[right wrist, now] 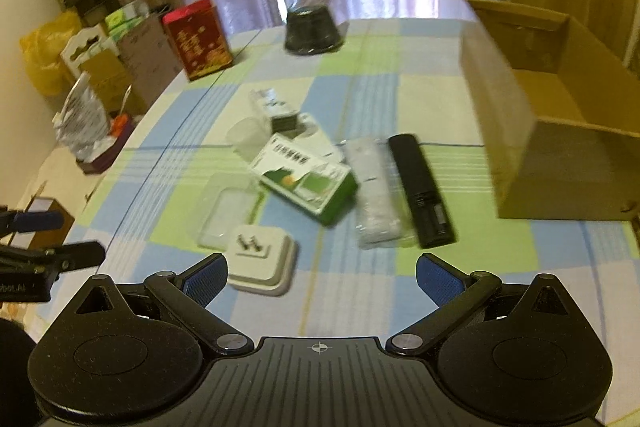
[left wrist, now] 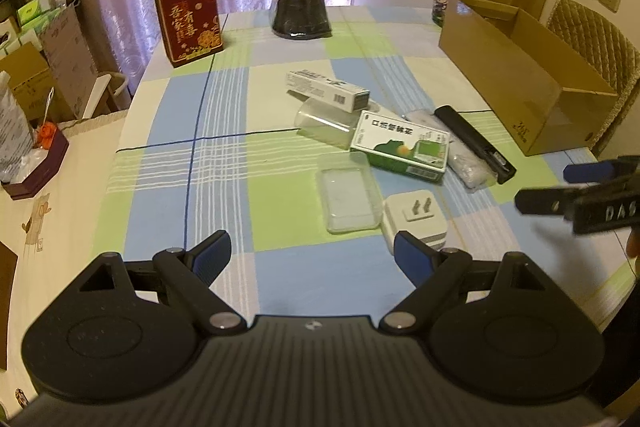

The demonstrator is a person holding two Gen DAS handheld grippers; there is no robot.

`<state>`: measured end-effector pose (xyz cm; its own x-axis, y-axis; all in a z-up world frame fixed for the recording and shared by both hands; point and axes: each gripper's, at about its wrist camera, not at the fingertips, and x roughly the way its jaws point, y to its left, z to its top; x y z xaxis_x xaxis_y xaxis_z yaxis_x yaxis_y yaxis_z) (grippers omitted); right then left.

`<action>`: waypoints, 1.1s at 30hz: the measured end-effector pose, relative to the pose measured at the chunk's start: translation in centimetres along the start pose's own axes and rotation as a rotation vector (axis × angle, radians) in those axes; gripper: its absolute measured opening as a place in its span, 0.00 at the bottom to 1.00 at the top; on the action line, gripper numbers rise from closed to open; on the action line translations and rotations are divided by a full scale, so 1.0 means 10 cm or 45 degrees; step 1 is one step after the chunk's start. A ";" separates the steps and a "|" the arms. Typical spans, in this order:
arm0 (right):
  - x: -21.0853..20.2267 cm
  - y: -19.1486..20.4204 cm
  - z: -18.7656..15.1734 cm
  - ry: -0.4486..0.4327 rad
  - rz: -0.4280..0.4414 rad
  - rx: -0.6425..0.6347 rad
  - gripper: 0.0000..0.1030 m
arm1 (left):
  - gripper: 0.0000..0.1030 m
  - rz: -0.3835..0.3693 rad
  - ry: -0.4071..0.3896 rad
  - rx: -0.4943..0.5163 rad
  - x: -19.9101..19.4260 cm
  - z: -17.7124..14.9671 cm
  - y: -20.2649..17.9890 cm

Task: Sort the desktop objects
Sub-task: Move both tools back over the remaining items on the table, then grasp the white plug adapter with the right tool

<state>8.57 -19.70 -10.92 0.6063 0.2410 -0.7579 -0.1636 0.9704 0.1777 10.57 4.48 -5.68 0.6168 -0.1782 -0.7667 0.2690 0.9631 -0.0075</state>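
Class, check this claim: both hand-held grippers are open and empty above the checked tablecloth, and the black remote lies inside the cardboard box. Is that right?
Not quite. The black remote lies on the tablecloth, outside the cardboard box, beside a white wrapped item; the right wrist view shows it. The rest holds: the left hand-held gripper and the right hand-held gripper are both open and empty.

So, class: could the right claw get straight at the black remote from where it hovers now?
Probably yes. The right claw is open and empty, and the black remote lies flat just ahead with nothing on it. The wrapped white remote lies close along its left side, leaving little room for a finger there.
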 end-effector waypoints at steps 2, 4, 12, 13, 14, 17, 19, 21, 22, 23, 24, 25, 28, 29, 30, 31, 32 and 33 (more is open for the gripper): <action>0.07 0.07 -0.01 0.006 0.004 -0.015 1.00 | 0.83 -0.001 0.002 -0.006 0.03 0.01 0.04; 0.15 0.13 -0.04 0.011 0.002 -0.031 1.00 | 0.83 0.006 -0.001 -0.013 0.06 0.04 0.07; 0.49 0.33 -0.16 0.038 -0.027 -0.070 1.00 | 0.83 0.021 0.004 -0.040 0.24 0.13 0.16; 0.54 0.35 -0.18 0.040 -0.029 -0.063 1.00 | 0.83 0.021 0.005 -0.042 0.26 0.14 0.16; 0.59 0.36 -0.19 0.043 -0.030 -0.055 1.00 | 0.83 0.022 0.006 -0.045 0.29 0.14 0.17; 0.71 0.39 -0.20 0.040 -0.030 -0.038 1.00 | 0.83 0.022 0.014 -0.060 0.35 0.17 0.21; 0.78 0.41 -0.21 0.039 -0.035 -0.036 0.99 | 0.83 0.020 0.021 -0.065 0.40 0.18 0.22; 0.87 0.42 -0.22 0.046 -0.041 -0.034 0.93 | 0.83 0.016 0.028 -0.063 0.45 0.19 0.22; 0.90 0.43 -0.22 0.056 -0.042 -0.033 0.89 | 0.83 0.014 0.030 -0.061 0.47 0.19 0.22; 0.94 0.43 -0.23 0.063 -0.048 -0.026 0.89 | 0.83 0.012 0.033 -0.059 0.49 0.20 0.22; 0.97 0.43 -0.23 0.067 -0.052 -0.021 0.89 | 0.83 0.009 0.035 -0.059 0.52 0.20 0.22; 1.00 0.43 -0.23 0.071 -0.055 -0.016 0.89 | 0.83 0.007 0.038 -0.059 0.54 0.21 0.22; 1.08 0.43 -0.23 0.080 -0.063 -0.004 0.89 | 0.83 0.001 0.046 -0.061 0.60 0.22 0.22; 1.10 0.44 -0.23 0.080 -0.065 -0.002 0.89 | 0.83 -0.001 0.048 -0.062 0.62 0.22 0.22; 1.12 0.45 -0.23 0.081 -0.067 -0.002 0.89 | 0.83 -0.002 0.050 -0.062 0.64 0.23 0.22; 1.14 0.47 -0.23 0.081 -0.071 -0.004 0.88 | 0.83 -0.005 0.050 -0.063 0.66 0.24 0.22; 1.16 0.48 -0.22 0.081 -0.076 -0.010 0.85 | 0.83 -0.007 0.050 -0.064 0.68 0.24 0.21; 1.17 0.51 -0.22 0.077 -0.092 -0.027 0.80 | 0.83 -0.009 0.049 -0.063 0.69 0.25 0.21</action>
<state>13.11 -11.98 -20.32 0.5689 0.1680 -0.8051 -0.1378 0.9845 0.1081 17.22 4.75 -9.37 0.5857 -0.1777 -0.7908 0.2357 0.9708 -0.0436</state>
